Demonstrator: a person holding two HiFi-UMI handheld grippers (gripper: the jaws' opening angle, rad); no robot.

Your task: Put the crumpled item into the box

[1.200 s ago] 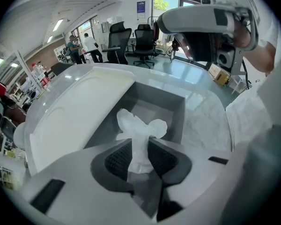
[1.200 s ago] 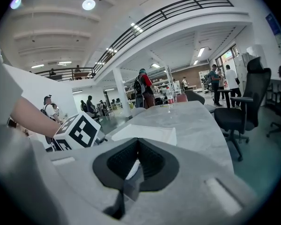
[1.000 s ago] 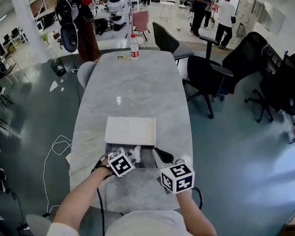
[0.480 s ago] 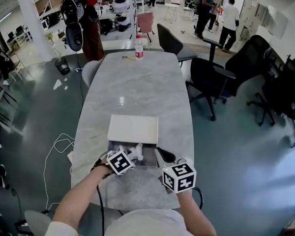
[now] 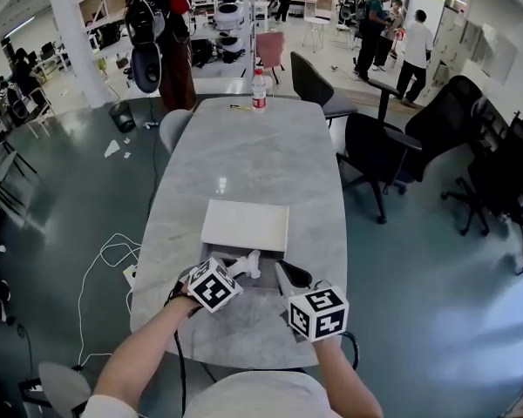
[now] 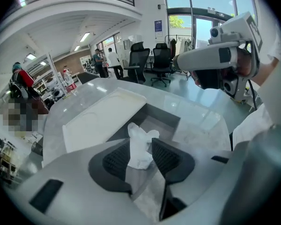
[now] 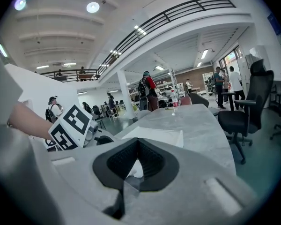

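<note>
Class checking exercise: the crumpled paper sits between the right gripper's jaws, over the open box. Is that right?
Wrong gripper: the crumpled paper sits between the left gripper's jaws, over the open box, as the left gripper view shows.

- Long grey marble-look table (image 5: 244, 164), rounded ends; clear bottle (image 5: 260, 90) upright near its far edge.
- Black office chairs (image 5: 379, 146) by the table's right edge; pink chair (image 5: 268, 49) beyond its far end.
- Glossy dark grey-green floor (image 5: 61, 190); white cable (image 5: 113, 249) looped left of the table.
- White pillar (image 5: 75, 33), far left.
- Mezzanine railing (image 7: 178, 13); round ceiling lights (image 7: 92, 7); tall windows (image 6: 196, 18).
</note>
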